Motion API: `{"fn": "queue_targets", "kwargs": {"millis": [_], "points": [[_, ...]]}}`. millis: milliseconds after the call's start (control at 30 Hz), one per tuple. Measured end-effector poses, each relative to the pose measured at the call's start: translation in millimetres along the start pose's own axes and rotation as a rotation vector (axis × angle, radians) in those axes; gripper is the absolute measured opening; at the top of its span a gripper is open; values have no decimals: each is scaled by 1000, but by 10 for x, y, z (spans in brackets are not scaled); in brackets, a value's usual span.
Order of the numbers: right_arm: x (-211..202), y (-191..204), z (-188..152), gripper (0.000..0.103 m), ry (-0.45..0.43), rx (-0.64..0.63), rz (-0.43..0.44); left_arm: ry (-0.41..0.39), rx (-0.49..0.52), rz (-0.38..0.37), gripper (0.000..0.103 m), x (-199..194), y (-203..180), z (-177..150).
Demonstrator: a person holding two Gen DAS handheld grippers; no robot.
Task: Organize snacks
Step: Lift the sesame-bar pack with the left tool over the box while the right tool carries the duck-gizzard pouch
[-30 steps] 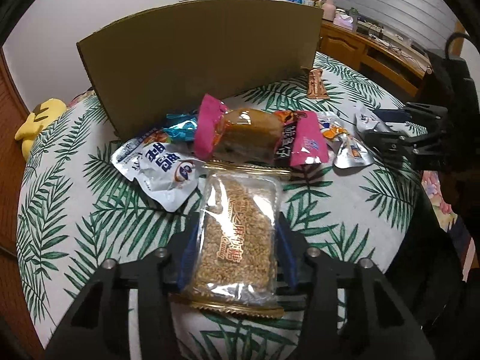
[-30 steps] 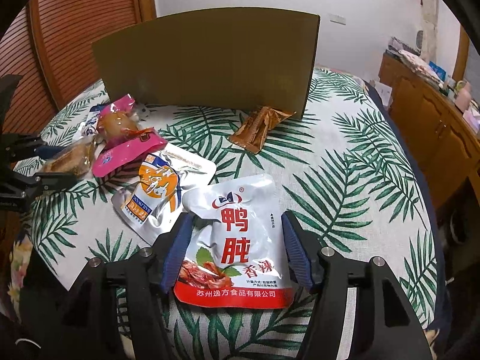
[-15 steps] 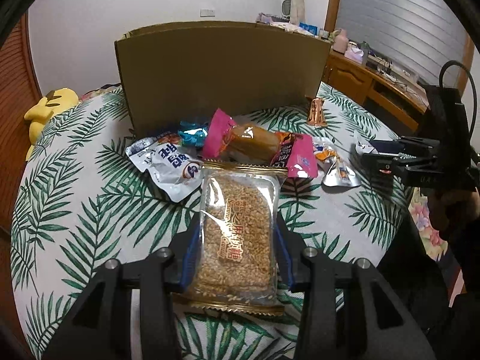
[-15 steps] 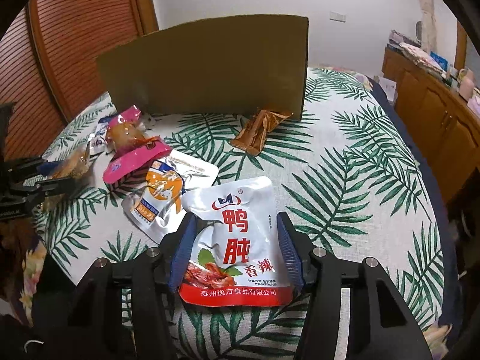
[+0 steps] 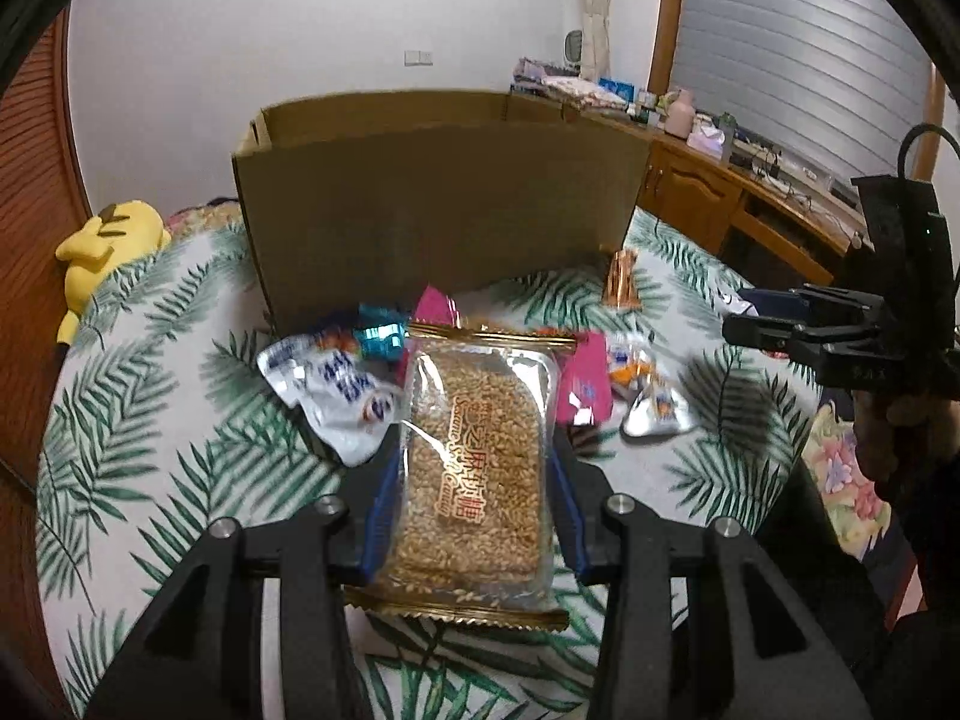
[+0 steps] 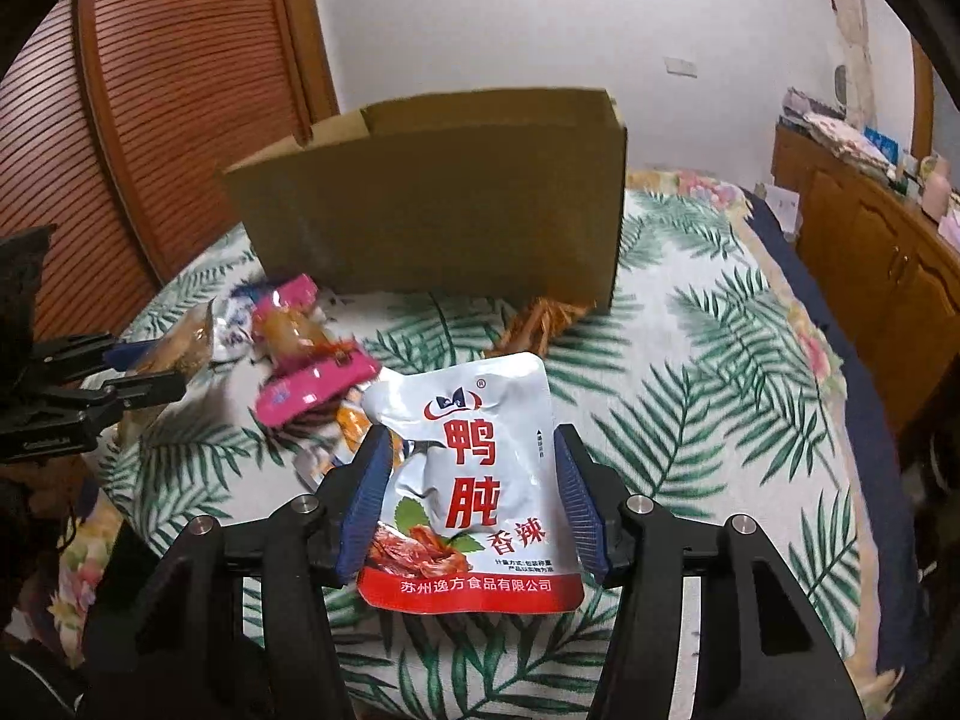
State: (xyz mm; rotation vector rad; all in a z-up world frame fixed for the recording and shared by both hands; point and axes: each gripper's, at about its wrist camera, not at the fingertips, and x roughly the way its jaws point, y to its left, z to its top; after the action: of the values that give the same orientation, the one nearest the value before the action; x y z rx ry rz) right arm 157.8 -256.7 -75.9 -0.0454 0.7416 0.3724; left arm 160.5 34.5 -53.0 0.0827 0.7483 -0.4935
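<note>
My left gripper (image 5: 474, 498) is shut on a clear sesame-bar packet (image 5: 477, 468) and holds it above the table. My right gripper (image 6: 474, 504) is shut on a white-and-red pouch (image 6: 474, 480), also lifted. An open cardboard box (image 5: 432, 204) stands at the back of the table; it also shows in the right wrist view (image 6: 438, 216). Loose snacks lie in front of it: a pink packet (image 6: 306, 372), a white-blue pouch (image 5: 330, 390), a brown packet (image 6: 540, 318). The right gripper shows in the left wrist view (image 5: 774, 324), the left one in the right wrist view (image 6: 120, 384).
The table has a palm-leaf cloth (image 6: 720, 372). A yellow plush toy (image 5: 102, 246) lies at the far left edge. A wooden cabinet (image 5: 708, 192) stands at the right, a slatted wooden door (image 6: 150, 120) at the left.
Both grippers have risen with their packets. The box's open top and inside walls have come into view in both wrist views.
</note>
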Motion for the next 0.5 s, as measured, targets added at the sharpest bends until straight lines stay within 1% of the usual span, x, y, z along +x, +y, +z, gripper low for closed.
{"fn": "queue_targets", "kwargs": {"millis": [233,500], "points": [[-96,68,236,56,-49,-38,13,-75,-21,9,43,-112,29,219],[-103,141,650,56,-114,-100,18,-151,-35,30,43,-135,132,586]]}}
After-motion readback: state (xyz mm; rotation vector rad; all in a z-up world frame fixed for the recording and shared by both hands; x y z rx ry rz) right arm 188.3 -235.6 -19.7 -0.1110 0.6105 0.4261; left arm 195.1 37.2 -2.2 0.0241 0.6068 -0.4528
